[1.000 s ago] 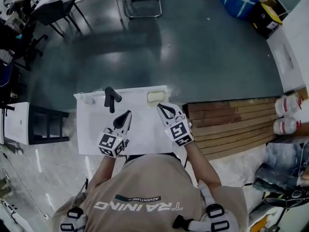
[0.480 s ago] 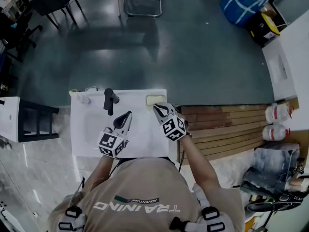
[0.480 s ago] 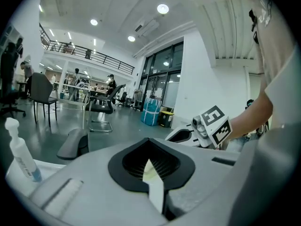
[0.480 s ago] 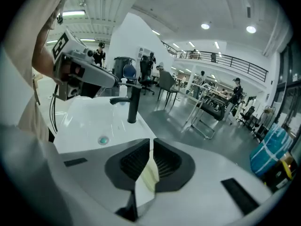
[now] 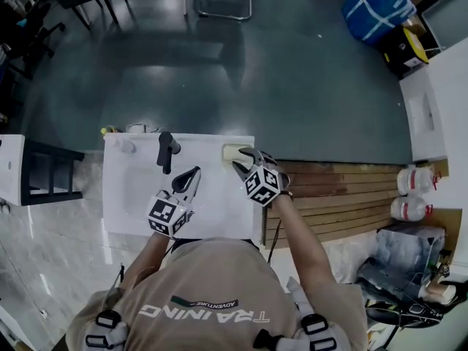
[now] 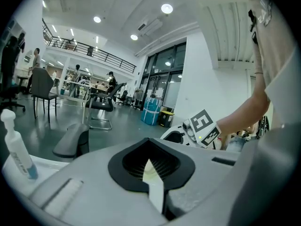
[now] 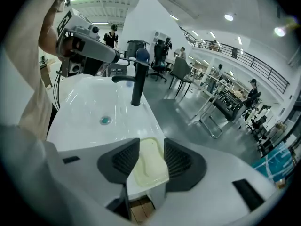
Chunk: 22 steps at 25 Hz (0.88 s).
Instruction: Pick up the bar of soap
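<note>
The pale yellow bar of soap (image 5: 231, 152) (image 7: 149, 173) lies on the far right corner of the white sink (image 5: 212, 203). My right gripper (image 5: 245, 161) (image 7: 151, 157) hangs right over it. Its jaws are opening, one on each side of the bar, and the pads stand clear of it. Over the basin to the left, my left gripper (image 5: 191, 174) (image 6: 153, 173) is shut with nothing in it. In the left gripper view the right gripper (image 6: 202, 128) shows ahead. The right gripper view shows the left gripper (image 7: 87, 46) at the upper left.
A black faucet (image 5: 167, 151) (image 7: 138, 81) stands at the sink's back edge, with a small pump bottle (image 5: 124, 146) (image 6: 16, 149) to its left. The drain (image 7: 104, 120) is mid-basin. A wooden pallet (image 5: 329, 189) adjoins the sink's right side, with white jugs (image 5: 409, 181) beyond.
My right gripper has moved forward to the soap at the sink's far right corner and its jaws have parted. The left gripper has stayed shut over the basin.
</note>
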Each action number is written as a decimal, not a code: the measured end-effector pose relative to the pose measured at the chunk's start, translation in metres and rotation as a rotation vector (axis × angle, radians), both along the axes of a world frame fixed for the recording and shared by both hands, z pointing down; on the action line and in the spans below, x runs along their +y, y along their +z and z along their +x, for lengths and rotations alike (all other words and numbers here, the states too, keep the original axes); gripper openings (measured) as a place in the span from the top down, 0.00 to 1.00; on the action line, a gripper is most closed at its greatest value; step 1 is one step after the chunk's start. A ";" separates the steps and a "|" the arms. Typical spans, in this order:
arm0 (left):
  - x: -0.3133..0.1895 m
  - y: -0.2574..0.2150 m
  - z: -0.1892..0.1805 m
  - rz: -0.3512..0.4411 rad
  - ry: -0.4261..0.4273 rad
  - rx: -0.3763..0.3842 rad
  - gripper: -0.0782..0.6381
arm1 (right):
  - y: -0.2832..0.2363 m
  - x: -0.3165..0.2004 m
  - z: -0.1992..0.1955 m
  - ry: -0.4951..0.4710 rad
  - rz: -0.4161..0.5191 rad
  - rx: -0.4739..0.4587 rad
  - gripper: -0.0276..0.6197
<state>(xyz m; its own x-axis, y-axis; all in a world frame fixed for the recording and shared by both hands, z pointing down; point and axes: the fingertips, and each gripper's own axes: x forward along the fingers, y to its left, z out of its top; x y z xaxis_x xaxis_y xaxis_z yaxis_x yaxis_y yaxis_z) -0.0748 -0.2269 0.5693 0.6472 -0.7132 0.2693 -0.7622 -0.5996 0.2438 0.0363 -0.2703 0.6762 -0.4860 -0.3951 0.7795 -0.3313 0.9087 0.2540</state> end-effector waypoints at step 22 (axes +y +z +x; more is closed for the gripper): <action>-0.007 0.012 -0.005 -0.026 -0.031 0.012 0.90 | 0.075 -0.015 0.006 -0.279 -0.126 0.287 0.66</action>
